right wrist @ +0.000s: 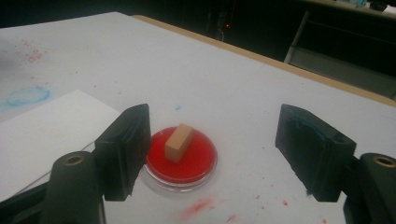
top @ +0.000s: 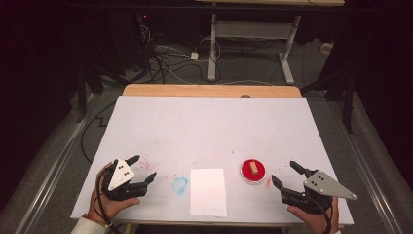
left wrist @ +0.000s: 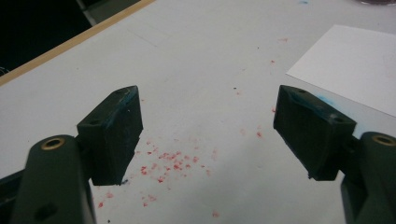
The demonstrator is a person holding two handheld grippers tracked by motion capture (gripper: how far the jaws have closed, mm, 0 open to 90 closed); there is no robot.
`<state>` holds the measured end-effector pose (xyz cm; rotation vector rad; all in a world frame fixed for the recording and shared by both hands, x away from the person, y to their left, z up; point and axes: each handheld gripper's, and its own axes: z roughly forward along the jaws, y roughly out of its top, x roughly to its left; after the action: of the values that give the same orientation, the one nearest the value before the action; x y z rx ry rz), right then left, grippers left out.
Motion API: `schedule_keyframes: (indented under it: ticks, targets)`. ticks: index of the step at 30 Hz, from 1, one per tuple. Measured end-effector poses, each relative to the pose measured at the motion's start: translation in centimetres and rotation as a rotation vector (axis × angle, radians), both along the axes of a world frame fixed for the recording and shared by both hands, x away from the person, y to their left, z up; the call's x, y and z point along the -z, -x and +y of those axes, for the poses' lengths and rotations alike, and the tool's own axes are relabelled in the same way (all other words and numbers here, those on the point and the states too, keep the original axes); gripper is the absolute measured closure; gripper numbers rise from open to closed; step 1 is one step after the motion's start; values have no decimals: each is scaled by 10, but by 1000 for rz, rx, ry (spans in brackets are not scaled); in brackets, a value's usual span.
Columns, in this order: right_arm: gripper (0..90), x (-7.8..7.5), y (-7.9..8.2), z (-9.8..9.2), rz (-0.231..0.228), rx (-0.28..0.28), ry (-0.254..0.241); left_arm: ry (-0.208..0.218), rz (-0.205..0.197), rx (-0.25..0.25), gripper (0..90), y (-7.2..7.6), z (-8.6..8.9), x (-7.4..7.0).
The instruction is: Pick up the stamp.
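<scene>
Item: small tan wooden block (right wrist: 179, 142), lying in a shallow red dish (right wrist: 205, 165) on the desk (top: 209, 122), right of a white sheet of paper (top: 208, 191). Likely light, rigid, dry-sided; its underside may be wet with red, though that is hard to tell. Best taken across the long flat sides. Right hand-held gripper (top: 286, 174): jaws spread, empty, just short of the dish. Left hand-held gripper (top: 142, 168): spread, empty, over red specks (left wrist: 170, 163).
</scene>
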<state>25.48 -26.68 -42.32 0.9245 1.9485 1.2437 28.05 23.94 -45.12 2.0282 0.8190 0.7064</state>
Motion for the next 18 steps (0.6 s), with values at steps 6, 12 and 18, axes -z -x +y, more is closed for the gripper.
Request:
schedule_keyframes:
  ticks: [6,12,18]
  targets:
    - [300,0,-2,-3,9,19,8,-30,26,11,233,-4,-2,5]
    - [331,-3,-8,-4,56,32,33,-34,37,9,240,-5,-1,8]
    - [339,-19,-21,-5,129,35,49,-16,38,4,239,-4,3,8]
